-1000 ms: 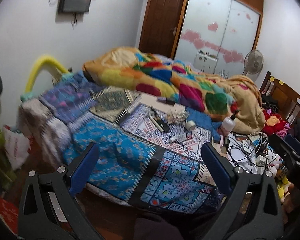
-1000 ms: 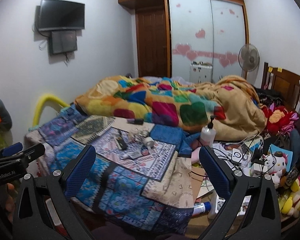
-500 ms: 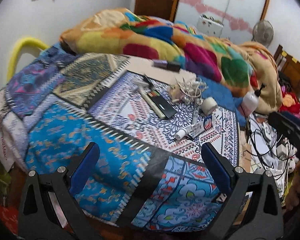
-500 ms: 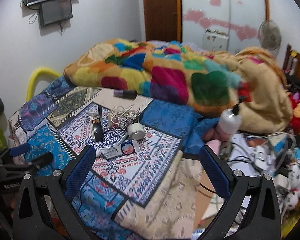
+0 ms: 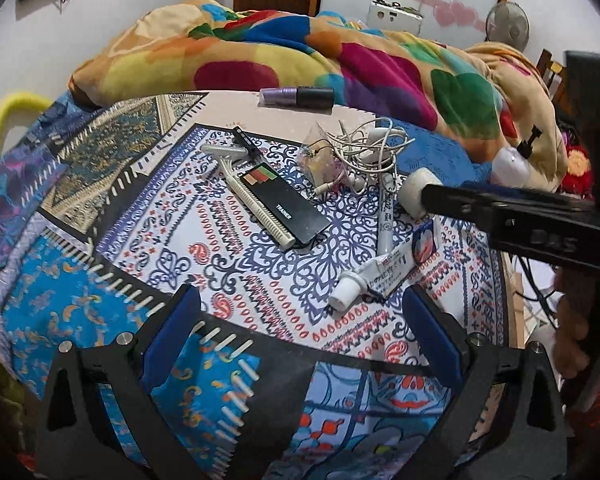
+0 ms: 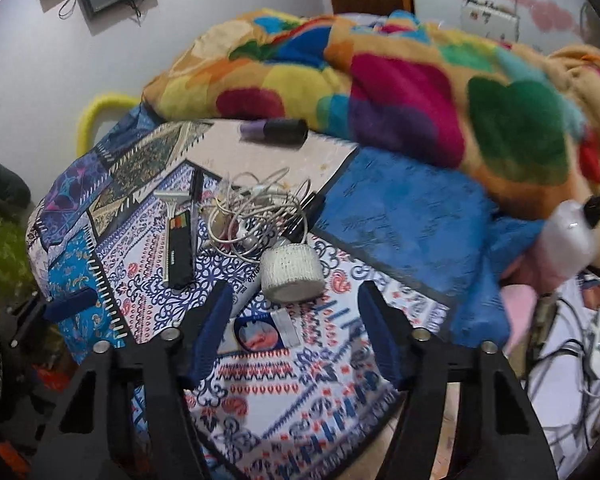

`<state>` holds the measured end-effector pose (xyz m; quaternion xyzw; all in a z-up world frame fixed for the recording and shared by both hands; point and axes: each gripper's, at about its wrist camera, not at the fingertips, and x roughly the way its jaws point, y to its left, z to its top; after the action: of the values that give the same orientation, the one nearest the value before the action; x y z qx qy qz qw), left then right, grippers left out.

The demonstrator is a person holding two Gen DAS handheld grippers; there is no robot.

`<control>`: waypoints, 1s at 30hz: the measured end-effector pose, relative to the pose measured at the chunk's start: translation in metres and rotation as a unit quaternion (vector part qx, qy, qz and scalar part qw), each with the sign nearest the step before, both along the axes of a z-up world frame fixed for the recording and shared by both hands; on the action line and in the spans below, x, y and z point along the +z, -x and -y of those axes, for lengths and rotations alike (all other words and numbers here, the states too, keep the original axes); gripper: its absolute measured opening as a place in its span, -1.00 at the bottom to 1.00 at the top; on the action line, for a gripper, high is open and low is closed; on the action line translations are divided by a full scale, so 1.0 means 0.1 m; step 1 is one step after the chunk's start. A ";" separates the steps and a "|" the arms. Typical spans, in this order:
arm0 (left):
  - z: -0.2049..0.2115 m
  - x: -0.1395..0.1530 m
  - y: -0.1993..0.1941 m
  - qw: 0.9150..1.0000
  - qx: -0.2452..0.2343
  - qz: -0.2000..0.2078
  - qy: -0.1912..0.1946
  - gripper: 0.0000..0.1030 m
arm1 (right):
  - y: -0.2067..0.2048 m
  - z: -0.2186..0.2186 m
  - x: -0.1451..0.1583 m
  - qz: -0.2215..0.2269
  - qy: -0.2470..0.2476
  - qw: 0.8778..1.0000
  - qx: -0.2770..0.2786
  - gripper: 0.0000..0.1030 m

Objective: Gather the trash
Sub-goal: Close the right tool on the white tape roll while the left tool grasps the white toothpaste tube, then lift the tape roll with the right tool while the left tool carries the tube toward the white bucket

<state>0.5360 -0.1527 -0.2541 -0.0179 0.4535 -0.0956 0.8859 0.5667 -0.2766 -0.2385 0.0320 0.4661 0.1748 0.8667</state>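
Small items lie on the patterned bedspread (image 5: 100, 308): a white tape roll (image 6: 292, 274), a toothpaste tube (image 5: 384, 272), a marker (image 5: 386, 216), a tangle of white cable (image 5: 364, 152), a black card (image 5: 284, 208), a pale razor (image 5: 248, 196) and a purple-and-black tube (image 5: 298, 96). My right gripper (image 6: 296, 316) hovers low over the tape roll with its jaws closing. The roll's near side sits between the fingertips, with a gap on each side. From the left wrist view, the right gripper (image 5: 432, 198) reaches the tape roll (image 5: 410, 188). My left gripper (image 5: 302, 332) stands open over bare cloth, short of the tube.
A bright patchwork quilt (image 5: 340, 52) is heaped along the far side of the bed. A white pump bottle (image 6: 568, 236) and a clutter of cables (image 6: 580, 344) lie off the bed's right edge. A yellow tube (image 5: 8, 112) curves at the left.
Both grippers have come down and forward over the bed, so the small items look much larger. The right gripper's jaws have narrowed and now stand around the tape roll.
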 end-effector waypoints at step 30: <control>0.21 0.07 0.24 0.999 -0.028 -0.022 0.036 -0.52 | 0.47 0.11 0.20 0.032 0.028 0.999 -0.006 -0.32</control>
<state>0.5125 -0.1734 -0.2471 -0.0392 0.4693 -0.1360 0.8716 0.5200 -0.2878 -0.2184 0.0045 0.4426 0.1576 0.8827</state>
